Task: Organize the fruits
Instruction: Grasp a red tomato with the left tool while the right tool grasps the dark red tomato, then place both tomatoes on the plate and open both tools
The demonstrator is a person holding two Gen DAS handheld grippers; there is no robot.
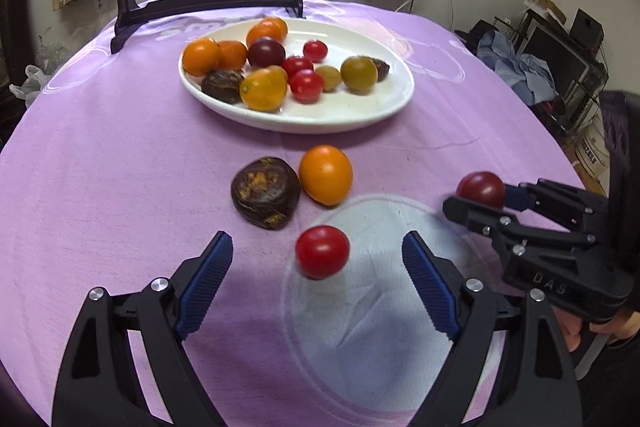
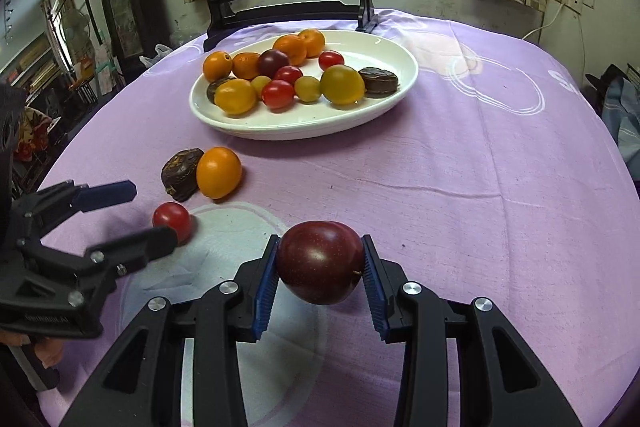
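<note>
The right gripper (image 2: 320,269) is clamped on a dark red plum (image 2: 320,267), both blue pads pressed to its sides, the fruit lifted clear of the purple cloth (image 2: 480,227). The left gripper (image 1: 318,259) stands wide apart with nothing in it; a red tomato (image 1: 322,251) lies on the cloth between its fingers, untouched.

Just beyond that tomato, toward the far side, an orange fruit (image 1: 326,175) and a dark brown wrinkled fruit (image 1: 265,192) sit touching each other on the cloth. Farther still is the white oval plate (image 1: 340,115), already holding a dozen or so fruits: orange, red, yellowish-green, one dark purple and two brown.

By my reading most of the sorting is done; the plum in hand and three loose fruits are left.

Fruits at the plate's far left overlap, so an exact count is uncertain. Whether the plum's underside is sound cannot be seen. The left gripper's near finger is blurred in the right wrist view.
</note>
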